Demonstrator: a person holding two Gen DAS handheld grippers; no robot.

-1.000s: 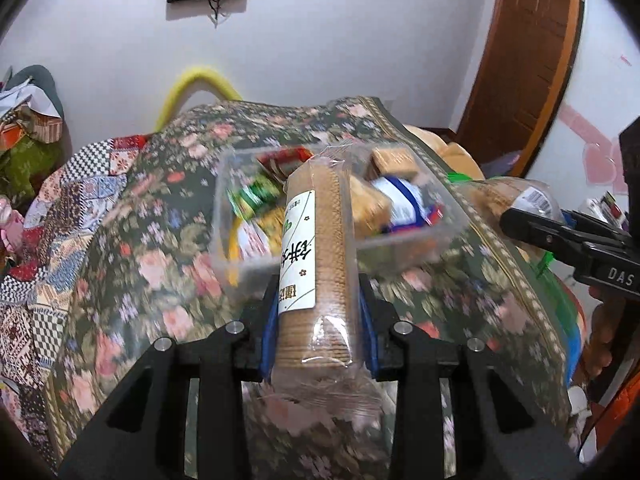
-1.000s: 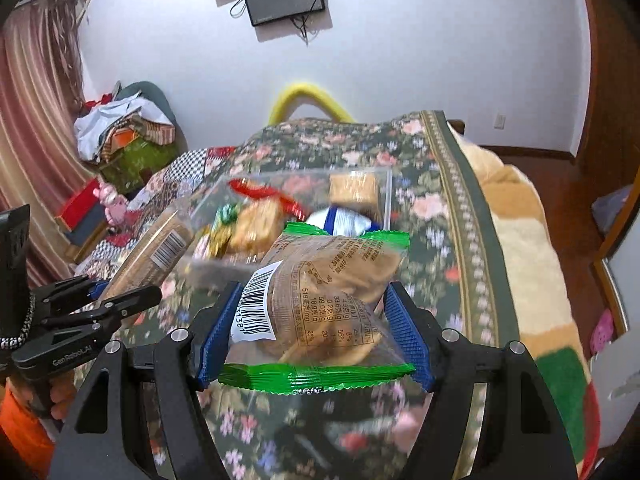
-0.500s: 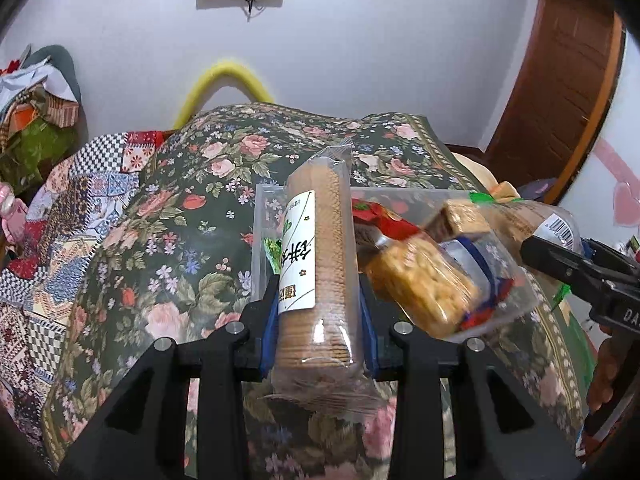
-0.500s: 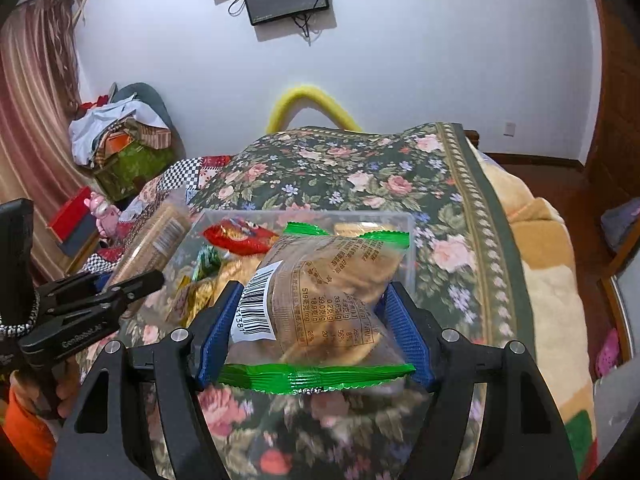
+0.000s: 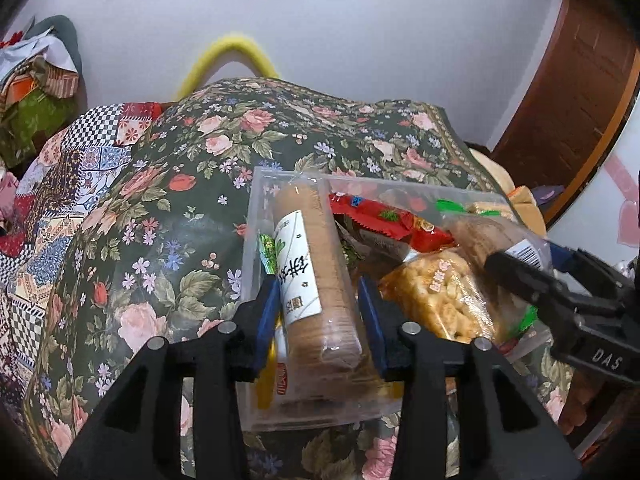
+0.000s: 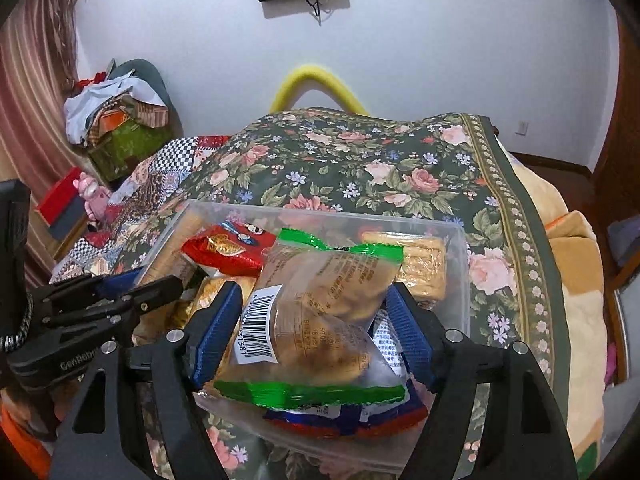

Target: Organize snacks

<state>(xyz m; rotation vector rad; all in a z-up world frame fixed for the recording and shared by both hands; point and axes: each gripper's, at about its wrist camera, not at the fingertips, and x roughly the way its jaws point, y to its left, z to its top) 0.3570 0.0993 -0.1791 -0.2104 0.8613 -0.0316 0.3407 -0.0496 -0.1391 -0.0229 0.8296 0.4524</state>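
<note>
Both grippers have come forward over the clear plastic bin [image 5: 256, 216], which was farther off a second ago. The left gripper [image 5: 318, 316] has spread slightly: a gap shows beside the long clear-wrapped stack of brown crackers with a white label [image 5: 312, 280], whose long axis points away along the fingers, down into the bin's left side. The right gripper [image 6: 316, 324] pinches a green-edged clear bag of biscuits [image 6: 320, 304], barcode leftward, above a red snack packet [image 6: 228, 250]. The bin sits on a dark floral bedspread [image 6: 360, 168].
</note>
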